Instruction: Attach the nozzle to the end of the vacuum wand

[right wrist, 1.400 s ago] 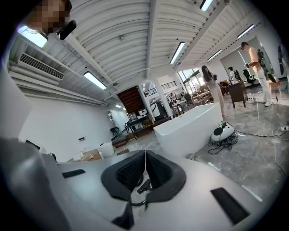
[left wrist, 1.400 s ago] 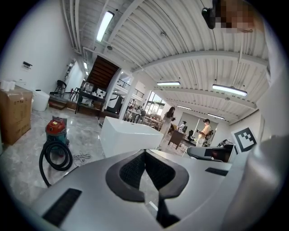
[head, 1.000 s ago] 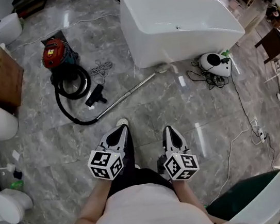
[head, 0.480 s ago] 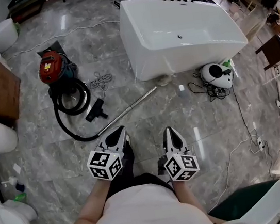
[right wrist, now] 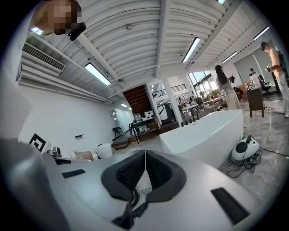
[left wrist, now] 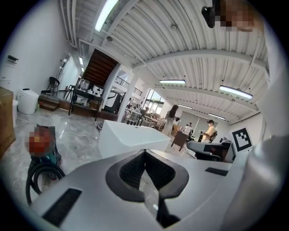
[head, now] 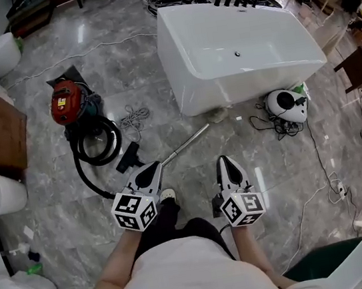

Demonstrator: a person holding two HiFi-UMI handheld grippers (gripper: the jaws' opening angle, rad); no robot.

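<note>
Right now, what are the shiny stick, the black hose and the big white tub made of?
The wand looks like polished metal: silvery and glinting. The hose looks like flexible black plastic or rubber, since it coils. The tub seems glossy white acrylic or ceramic; I cannot tell which.

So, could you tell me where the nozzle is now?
Head view, left of centre: the nozzle lies on the floor beside the coiled hose, just beyond the left gripper.
</note>
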